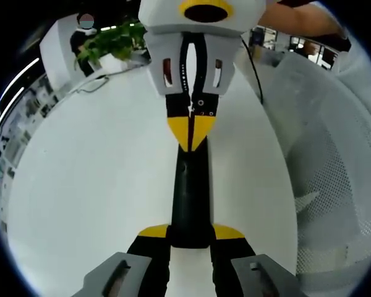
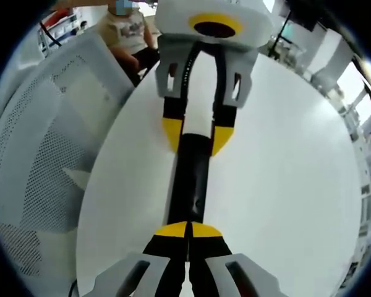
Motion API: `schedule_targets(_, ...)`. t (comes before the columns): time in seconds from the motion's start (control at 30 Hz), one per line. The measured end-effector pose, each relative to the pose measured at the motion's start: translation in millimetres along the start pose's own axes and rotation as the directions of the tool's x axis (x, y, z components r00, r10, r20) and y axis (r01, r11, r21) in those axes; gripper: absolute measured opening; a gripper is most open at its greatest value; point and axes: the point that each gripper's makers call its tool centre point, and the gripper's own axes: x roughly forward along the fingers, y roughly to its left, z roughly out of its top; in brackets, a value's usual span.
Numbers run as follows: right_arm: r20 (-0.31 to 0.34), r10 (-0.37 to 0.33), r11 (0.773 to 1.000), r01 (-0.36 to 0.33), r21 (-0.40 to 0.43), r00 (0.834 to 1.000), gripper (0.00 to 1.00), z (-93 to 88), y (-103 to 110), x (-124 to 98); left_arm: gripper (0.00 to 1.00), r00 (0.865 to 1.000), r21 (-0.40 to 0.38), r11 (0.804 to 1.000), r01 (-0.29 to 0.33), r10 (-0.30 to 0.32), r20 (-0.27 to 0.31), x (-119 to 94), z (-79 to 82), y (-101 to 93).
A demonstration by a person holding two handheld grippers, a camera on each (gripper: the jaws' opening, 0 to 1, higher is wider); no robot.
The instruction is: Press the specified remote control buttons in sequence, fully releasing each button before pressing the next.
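White round table [image 1: 99,179], bare surface, glossy. White mesh chair [image 1: 334,161] pushed up against the table edge on the right of the left gripper view; same chair [image 2: 43,154] on the left of the right gripper view, perforated back and seat visible. Green potted plant [image 1: 111,40] in a white pot at the far table edge, left gripper view. Thin black cable [image 1: 255,71] runs across the far side of the table near the chair. Seated person [image 2: 131,37] in a light shirt beyond the table, right gripper view. Shelves [image 2: 368,154] along the right edge of that view, contents too blurred to read.
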Motion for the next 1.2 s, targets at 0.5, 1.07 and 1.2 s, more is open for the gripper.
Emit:
schedule_targets(0.5, -0.053, 0.005, 1.0, -0.006, -0.013, 0.999, 0.0, 0.2, 0.5, 2.8, 0.23, 1.0, 0.0, 1.0, 0.001, -0.001, 0.001, 1.3, -1.6, 2.9)
schedule_targets(1.07, -0.077, 0.006, 1.0, -0.007, -0.014, 0.997, 0.0, -1.0, 0.0, 3.3, 0.23, 1.0, -0.002, 1.0, 0.0, 0.0, -0.002, 1.1, -1.6, 1.8)
schedule_targets(1.2, -0.076, -0.001, 1.0, 0.0, -0.012, 0.997, 0.0, -1.0, 0.0, 3.1, 0.23, 1.0, -0.002, 1.0, -0.001, 0.001, -0.004, 0.8, -1.4, 1.0)
